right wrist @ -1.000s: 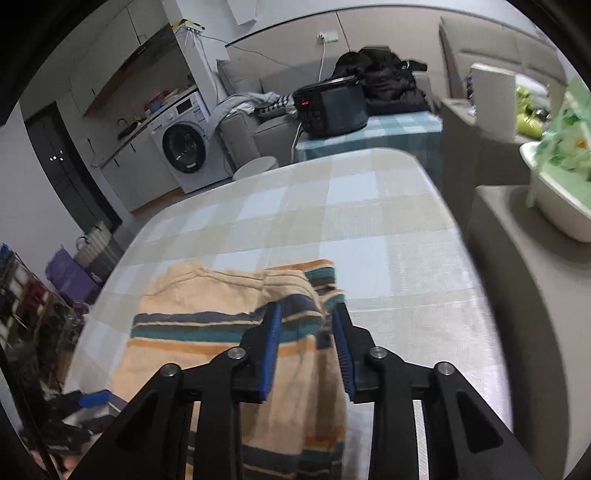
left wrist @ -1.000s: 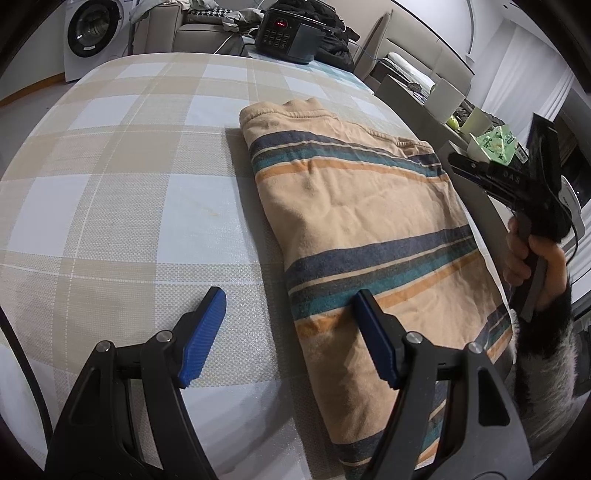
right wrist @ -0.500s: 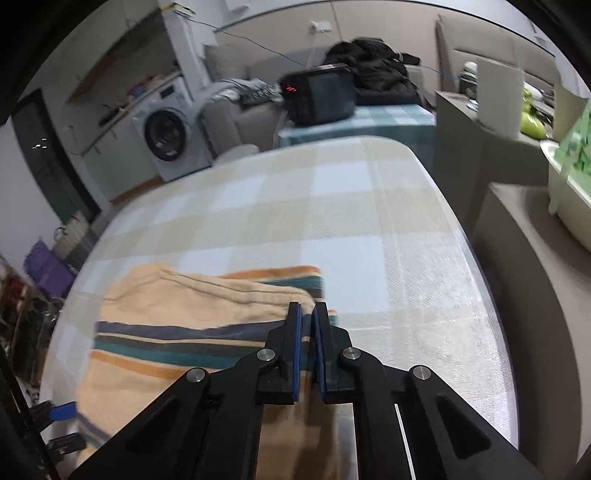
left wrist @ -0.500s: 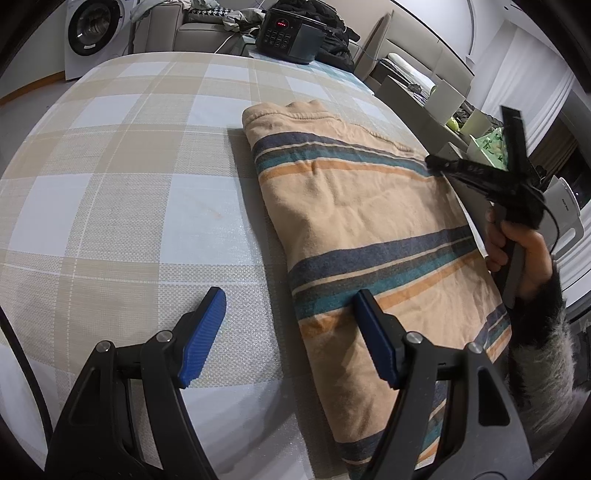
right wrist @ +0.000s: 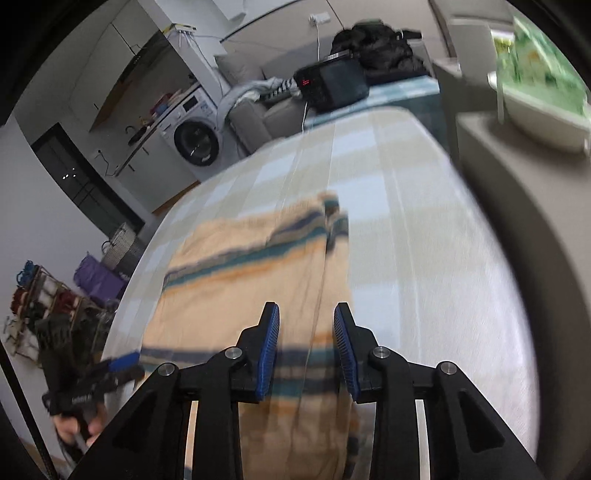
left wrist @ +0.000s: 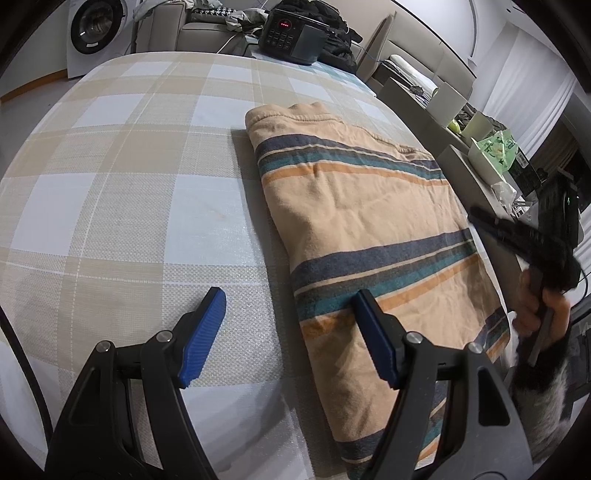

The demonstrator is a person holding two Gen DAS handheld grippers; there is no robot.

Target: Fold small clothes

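**Folded garment on the checked table, both grippers free**

The left gripper (left wrist: 288, 325) stands wide over the garment's near left edge — one pad above bare cloth, the other above the stripes — gripping nothing. The right gripper (right wrist: 306, 347) hangs over the garment's right side, jaws opening and narrowly parted, no fabric pinched between them. The garment (left wrist: 362, 229), tan with navy, teal and orange stripes, lies folded flat on the table (left wrist: 110, 166). Beyond the far end sits a black appliance (left wrist: 291, 33) — further off, a washer (left wrist: 94, 27).
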